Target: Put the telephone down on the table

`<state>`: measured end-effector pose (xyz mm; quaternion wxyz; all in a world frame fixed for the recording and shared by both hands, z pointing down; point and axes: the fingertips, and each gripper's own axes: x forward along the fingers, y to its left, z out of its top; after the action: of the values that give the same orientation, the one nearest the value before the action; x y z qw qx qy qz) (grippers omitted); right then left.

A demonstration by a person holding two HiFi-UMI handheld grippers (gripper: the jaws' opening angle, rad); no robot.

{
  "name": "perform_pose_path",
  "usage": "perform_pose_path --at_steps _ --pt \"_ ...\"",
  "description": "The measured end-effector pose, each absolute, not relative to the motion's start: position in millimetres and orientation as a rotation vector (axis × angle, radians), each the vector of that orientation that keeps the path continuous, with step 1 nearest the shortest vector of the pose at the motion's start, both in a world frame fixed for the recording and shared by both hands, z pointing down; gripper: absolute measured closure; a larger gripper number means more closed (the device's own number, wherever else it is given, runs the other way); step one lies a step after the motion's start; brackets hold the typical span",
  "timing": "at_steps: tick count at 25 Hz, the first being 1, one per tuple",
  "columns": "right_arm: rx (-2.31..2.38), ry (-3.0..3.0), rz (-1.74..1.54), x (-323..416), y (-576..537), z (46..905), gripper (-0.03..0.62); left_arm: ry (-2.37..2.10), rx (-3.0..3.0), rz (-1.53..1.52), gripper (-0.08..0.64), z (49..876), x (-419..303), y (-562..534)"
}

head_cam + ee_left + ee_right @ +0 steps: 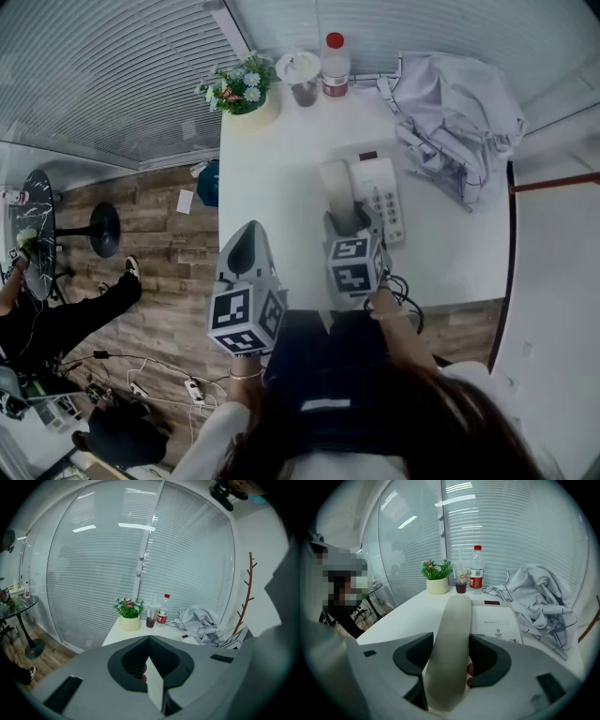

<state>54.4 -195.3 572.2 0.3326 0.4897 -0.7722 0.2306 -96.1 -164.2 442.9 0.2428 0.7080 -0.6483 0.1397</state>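
A white desk telephone stands on the white table, its keypad to the right. Its pale handset lies along the left side of the base. My right gripper reaches down over the handset's near end. In the right gripper view the handset fills the gap between the two jaws, which touch both its sides, with the base just beyond. My left gripper hangs off the table's left edge, over the floor. Its jaws meet in the left gripper view and hold nothing.
At the table's far end stand a potted plant, a plastic cup and a red-capped bottle. A crumpled white garment covers the far right corner. The phone cord hangs off the near edge. A person sits at the left.
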Motion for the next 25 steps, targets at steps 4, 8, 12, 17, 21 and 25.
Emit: perform_pose_path --at_steps 4,8,12,17,21,25 --pt "1.301 -1.988 0.606 56.1 -195.7 573.7 0.355 -1.783 1.918 0.369 0.56 443.6 -114.7 -163.9" --pt "1.34 -1.967 0.648 56.4 -195.2 574.6 0.362 -1.783 1.908 0.36 0.56 442.4 -131.3 -162.3" --pt "1.368 -1.95 0.683 58.3 -194.6 575.7 0.37 -1.779 1.903 0.353 0.56 440.8 -145.3 -159.7" --pt "1.39 -1.927 0.674 58.0 -195.4 575.0 0.373 -1.789 1.907 0.344 0.56 439.4 -162.0 -157.7" --pt "1.416 -1.911 0.678 59.5 -195.1 571.9 0.374 -1.785 1.92 0.346 0.56 436.1 -169.9 -158.0" --pt "1.441 -1.915 0.681 58.1 -194.4 566.6 0.374 -1.787 1.929 0.341 0.56 432.5 -177.5 -157.5"
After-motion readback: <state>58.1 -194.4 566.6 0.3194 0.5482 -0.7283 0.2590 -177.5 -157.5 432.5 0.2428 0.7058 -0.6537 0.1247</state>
